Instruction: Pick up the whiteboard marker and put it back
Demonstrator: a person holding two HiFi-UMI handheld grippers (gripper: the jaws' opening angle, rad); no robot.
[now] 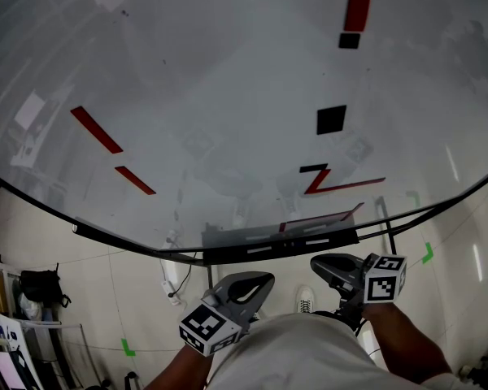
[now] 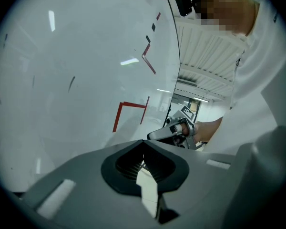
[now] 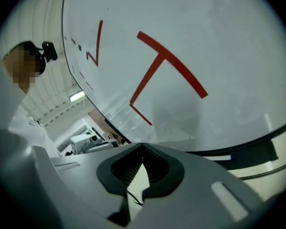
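A large whiteboard [image 1: 228, 96] with red lines fills the head view. Along its lower edge runs a black tray [image 1: 346, 236] holding two white marker-like sticks [image 1: 259, 250], [image 1: 315, 241]. In the right gripper view one white stick with a blue end [image 3: 217, 158] lies on that tray [image 3: 257, 152]. My left gripper [image 1: 265, 279] is below the tray, shut and holding nothing. My right gripper [image 1: 315, 263] is beside it, just under the tray, also shut and holding nothing. Both gripper views show the jaw tips together, left gripper [image 2: 143, 144] and right gripper [image 3: 142, 147]. The right gripper [image 2: 168, 133] also appears in the left gripper view.
Two black squares [image 1: 331, 119], [image 1: 349, 41] sit on the board. On the tiled floor below are a power strip with its cable [image 1: 171, 287], green tape marks [image 1: 128, 348], a dark bag [image 1: 37, 287] at the left and a white shoe [image 1: 307, 301].
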